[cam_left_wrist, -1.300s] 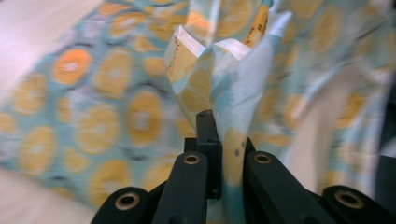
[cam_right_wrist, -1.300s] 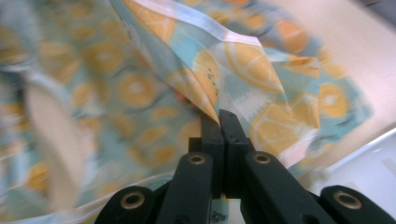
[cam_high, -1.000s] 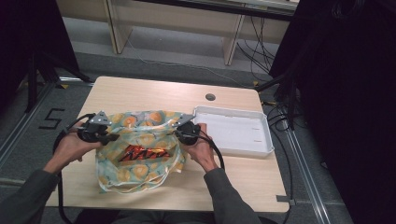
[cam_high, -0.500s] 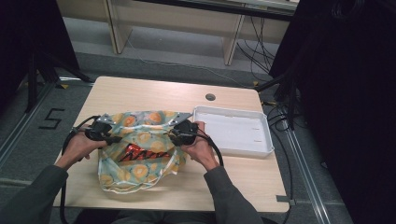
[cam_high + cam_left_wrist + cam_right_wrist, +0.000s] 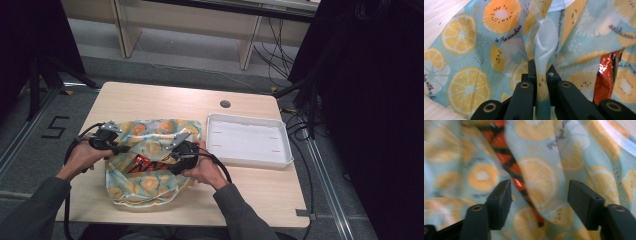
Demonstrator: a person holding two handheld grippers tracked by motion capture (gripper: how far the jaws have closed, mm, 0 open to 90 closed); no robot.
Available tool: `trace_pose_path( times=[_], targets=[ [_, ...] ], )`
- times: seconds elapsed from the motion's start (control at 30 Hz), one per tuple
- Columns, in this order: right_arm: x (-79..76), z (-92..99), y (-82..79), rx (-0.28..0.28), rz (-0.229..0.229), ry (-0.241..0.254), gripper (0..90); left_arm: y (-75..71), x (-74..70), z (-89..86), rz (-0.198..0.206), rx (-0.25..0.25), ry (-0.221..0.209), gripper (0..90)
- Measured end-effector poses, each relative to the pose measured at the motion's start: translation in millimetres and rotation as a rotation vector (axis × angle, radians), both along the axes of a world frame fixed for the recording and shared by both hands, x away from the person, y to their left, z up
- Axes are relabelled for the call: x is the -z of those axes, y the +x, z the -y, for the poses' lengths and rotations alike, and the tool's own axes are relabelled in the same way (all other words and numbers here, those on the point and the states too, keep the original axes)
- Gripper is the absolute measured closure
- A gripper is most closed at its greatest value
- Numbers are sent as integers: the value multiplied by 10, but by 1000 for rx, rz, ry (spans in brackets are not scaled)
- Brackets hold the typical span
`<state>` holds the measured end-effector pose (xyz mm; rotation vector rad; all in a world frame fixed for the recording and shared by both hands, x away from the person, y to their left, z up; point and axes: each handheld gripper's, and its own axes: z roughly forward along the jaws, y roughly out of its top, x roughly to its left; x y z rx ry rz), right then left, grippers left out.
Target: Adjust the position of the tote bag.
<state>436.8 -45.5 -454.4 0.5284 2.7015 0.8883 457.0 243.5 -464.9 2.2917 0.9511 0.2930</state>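
A fruit-print cloth bag (image 5: 145, 186) in teal and orange lies on the wooden table (image 5: 150, 100), its mouth gaping over a shiny red snack packet (image 5: 141, 163). My left gripper (image 5: 120, 148) is at the bag's left rim. Its jaws are shut on a fold of the bag's fabric (image 5: 544, 50), and the red packet (image 5: 606, 75) shows to the right. My right gripper (image 5: 172, 156) hovers over the bag's right half. Its jaws (image 5: 539, 195) have just been opening and now stand wide apart. The bag's fabric (image 5: 541, 180) lies beyond them and is not pinched.
A shallow white tray (image 5: 248, 160) sits on the table to the right of the bag. A round cable hole (image 5: 225, 104) is in the tabletop behind it. Bare wood lies behind the bag and along the front right edge.
The right gripper let go of the bag's right rim, opened and slid left over the bag. The bag has sagged flatter. The left hand dropped slightly, still pinching the rim.
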Motion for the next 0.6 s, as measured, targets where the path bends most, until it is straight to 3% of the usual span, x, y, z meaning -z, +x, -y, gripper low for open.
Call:
trace_pose_path(
  times=[0.03,0.07,0.1,0.13,0.2,0.23,0.27,0.3,0.37,0.4,0.47,0.5,0.53,0.6],
  targets=[
    [92,-22,74,5,-8,-13,462,-3,9,1,4,3,-4,847],
    [92,-22,74,5,-8,-13,462,-10,9,-1,8,3,4,847],
    [126,-22,111,-39,1,-38,594,-18,10,-9,1,0,-1,823],
    [134,-19,116,-41,-12,-40,670,-22,9,-19,3,-1,-2,802],
    [125,-13,90,-27,-22,-30,723,-31,5,-29,3,-8,-4,729],
    [71,10,94,-50,-9,-12,828,-55,-25,-63,-11,-15,-36,680],
    [59,13,75,-22,-25,3,859,-78,-64,-87,-21,-39,-62,633],
    [44,24,96,-34,-14,6,876,-109,-110,-107,-22,-67,-92,578],
    [31,35,102,-31,-27,21,895,-158,-171,-114,-9,-89,-91,480],
    [-1,59,105,-19,-37,39,900,-286,-326,-117,18,-92,-46,409],
    [-22,69,89,16,-62,60,900,-364,-413,-114,35,-98,-35,385],
    [-42,82,108,1,-50,61,900,-446,-492,-106,64,-87,-32,372],
    [-52,82,89,34,-66,75,900,-612,-637,-67,100,-64,-47,363],
    [-74,95,105,41,-71,86,900,-786,-759,-12,145,-21,-39,380]
  ],
)
